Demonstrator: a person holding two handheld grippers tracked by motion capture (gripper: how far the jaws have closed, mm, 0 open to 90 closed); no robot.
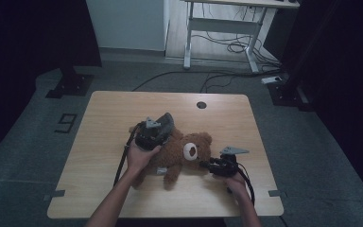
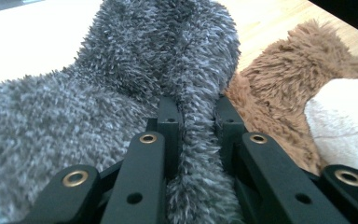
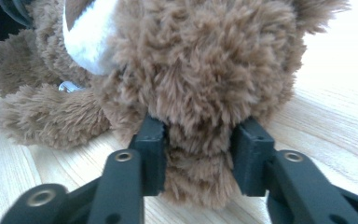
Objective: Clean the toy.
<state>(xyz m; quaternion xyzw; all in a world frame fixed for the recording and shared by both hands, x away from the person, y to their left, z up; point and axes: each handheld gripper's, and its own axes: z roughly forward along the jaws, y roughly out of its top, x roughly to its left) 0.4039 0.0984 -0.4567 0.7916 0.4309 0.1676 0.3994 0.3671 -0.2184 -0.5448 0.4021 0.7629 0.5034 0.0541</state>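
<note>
A brown teddy bear (image 1: 184,153) with a white muzzle lies on its back in the middle of the wooden table (image 1: 113,109). A grey fuzzy sock (image 1: 164,122) rests over its far side. My left gripper (image 1: 153,128) is on that sock. In the left gripper view, the left gripper (image 2: 198,112) pinches a fold of the grey sock (image 2: 121,70), with the bear (image 2: 284,79) just to the right. My right gripper (image 1: 204,164) is at the bear's head. In the right gripper view, the right gripper (image 3: 200,135) has both pads against a lump of the bear's (image 3: 191,60) brown fur.
A round cable hole (image 1: 201,105) sits near the table's far edge. Beyond the table stand a white desk frame (image 1: 222,33) and loose cables (image 1: 236,47) on the floor. Bare wood lies to the left, right and front of the bear.
</note>
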